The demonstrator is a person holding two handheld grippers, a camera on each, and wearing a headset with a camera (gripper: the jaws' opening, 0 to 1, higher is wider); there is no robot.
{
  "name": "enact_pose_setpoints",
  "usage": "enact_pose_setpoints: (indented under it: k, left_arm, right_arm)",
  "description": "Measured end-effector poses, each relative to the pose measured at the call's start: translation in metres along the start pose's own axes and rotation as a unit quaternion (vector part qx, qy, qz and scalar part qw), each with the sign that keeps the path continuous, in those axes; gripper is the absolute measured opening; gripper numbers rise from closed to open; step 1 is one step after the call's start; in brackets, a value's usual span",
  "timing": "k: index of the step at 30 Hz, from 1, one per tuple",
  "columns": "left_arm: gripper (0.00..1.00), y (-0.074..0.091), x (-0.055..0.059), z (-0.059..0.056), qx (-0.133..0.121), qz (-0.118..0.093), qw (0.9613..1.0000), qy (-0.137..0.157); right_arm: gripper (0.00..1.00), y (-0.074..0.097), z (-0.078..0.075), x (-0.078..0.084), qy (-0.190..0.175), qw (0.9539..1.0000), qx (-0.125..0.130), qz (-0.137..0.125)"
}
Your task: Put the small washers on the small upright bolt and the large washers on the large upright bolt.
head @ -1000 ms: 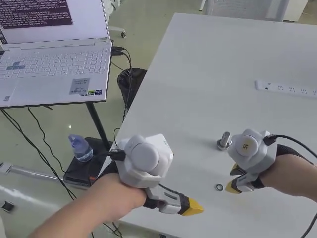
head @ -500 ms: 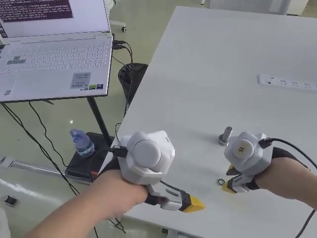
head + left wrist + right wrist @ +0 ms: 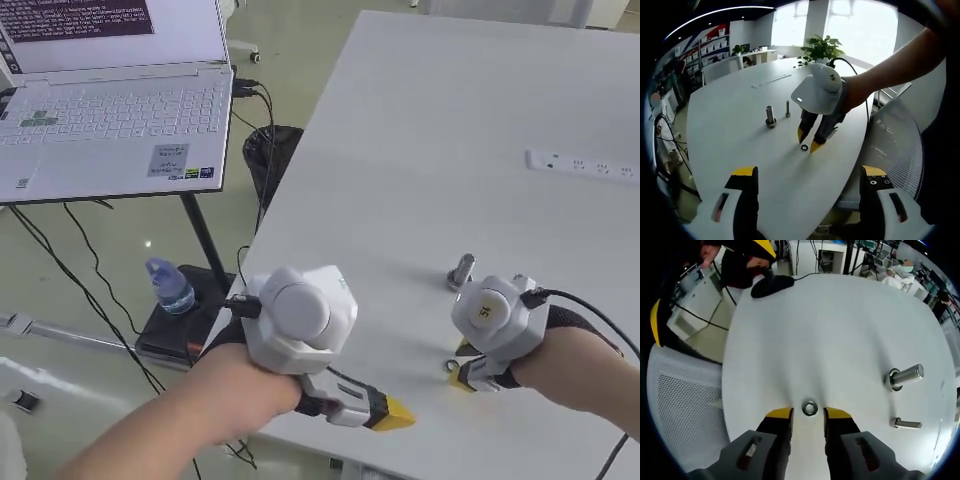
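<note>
Right gripper (image 3: 807,413) points down at the white tabletop (image 3: 840,325), yellow-tipped jaws parted. A small silver metal washer (image 3: 810,408) lies flat between the tips, not clamped. The thick steel upright bolt (image 3: 905,376) and the thin steel upright bolt (image 3: 907,424) stand side by side nearby. Left gripper (image 3: 809,172) is near the table edge — jaws wide, empty.

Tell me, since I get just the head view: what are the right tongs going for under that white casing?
Observer: A washer; the right tongs stand open, one tip on either side of it.
Operator: I see one bolt. Any other?
Observer: Yes, a small bolt stands upright beside the large bolt.
Operator: Do the left tongs hold anything?
Observer: No, the left tongs are open with nothing between them.
</note>
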State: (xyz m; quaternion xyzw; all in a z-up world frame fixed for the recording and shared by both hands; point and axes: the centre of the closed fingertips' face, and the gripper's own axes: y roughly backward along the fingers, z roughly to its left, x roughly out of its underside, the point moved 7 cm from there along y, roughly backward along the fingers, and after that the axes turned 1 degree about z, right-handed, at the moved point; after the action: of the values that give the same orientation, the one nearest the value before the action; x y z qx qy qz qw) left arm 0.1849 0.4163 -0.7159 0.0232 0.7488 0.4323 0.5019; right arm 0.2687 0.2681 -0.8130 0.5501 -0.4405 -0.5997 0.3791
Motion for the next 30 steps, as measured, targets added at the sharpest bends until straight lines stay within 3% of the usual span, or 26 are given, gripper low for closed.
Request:
enact_pose_setpoints:
  k: [18, 30]
  left_arm:
    - [0.82, 0.0009, 0.0011, -0.002, -0.001, -0.006, 1.0, 0.003]
    - [0.81, -0.0001, 0.0018, -0.0016, -0.001, -0.006, 1.0, 0.004]
  right_arm:
    - [0.24, -0.0012, -0.001, -0.0012, -0.016, 0.9997, 0.018, -0.005]
    - [0.15, -0.0019, -0.0003, -0.0044, -0.009, 0.9997, 0.02, 0.003]
